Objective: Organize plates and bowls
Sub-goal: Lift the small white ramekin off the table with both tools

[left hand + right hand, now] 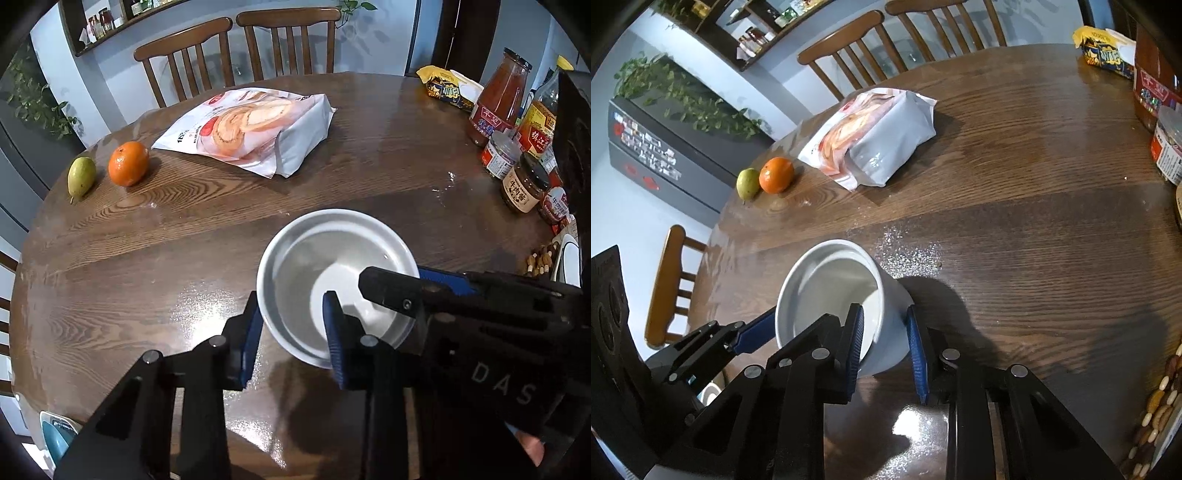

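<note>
Both tongs, left point(291, 339) and right point(884, 349), straddle the white glazed ceramic bowl's point(334, 251) rim on opposite sides, seemingly clamped; it looks rigid, slippery and breakable.

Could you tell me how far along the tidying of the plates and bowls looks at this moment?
Early. Nothing looks sorted yet. In hand: the left gripper and right gripper each straddle the rim of the white bowl on the table. Left: lifting and placing it.
</note>
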A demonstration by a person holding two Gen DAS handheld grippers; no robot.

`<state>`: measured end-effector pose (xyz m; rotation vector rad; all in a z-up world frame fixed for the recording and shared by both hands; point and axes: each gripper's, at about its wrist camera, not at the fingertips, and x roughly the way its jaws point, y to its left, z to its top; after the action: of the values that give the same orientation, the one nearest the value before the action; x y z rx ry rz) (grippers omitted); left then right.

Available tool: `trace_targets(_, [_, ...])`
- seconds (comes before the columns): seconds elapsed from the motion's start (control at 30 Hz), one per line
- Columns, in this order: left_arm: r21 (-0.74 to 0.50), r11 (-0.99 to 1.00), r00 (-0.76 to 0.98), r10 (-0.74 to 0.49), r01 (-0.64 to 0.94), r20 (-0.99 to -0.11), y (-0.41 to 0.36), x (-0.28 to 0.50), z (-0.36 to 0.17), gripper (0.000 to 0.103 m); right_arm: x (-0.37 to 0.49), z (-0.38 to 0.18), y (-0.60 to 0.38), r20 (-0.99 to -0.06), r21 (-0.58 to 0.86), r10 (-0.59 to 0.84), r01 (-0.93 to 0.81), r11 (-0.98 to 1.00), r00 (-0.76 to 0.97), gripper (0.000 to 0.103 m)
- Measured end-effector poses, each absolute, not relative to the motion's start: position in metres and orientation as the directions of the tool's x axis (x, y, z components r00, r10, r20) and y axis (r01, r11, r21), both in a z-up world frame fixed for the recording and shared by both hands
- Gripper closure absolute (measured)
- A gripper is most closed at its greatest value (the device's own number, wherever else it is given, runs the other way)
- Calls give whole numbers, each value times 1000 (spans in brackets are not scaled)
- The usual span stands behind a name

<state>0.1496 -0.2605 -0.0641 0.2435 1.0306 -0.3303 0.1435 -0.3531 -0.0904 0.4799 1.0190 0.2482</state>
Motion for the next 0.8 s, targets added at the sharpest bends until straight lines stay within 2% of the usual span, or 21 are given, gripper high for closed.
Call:
trace_targets(0.13, [47,924,478,-152,379,-865,-261,149,-64,74,139,-88,-350,-750,464,383,17,885,539,78])
trace_targets(0.37, [45,923,488,-160,381,-858,-260,145,-63,83,131,-86,-353,-746,461,363,39,887,558,80])
trace_targets(0.8, [53,916,509,-173,399,-844,-261,127,-60,83,106,-82,-357,-725,476,355,58,878,590,83])
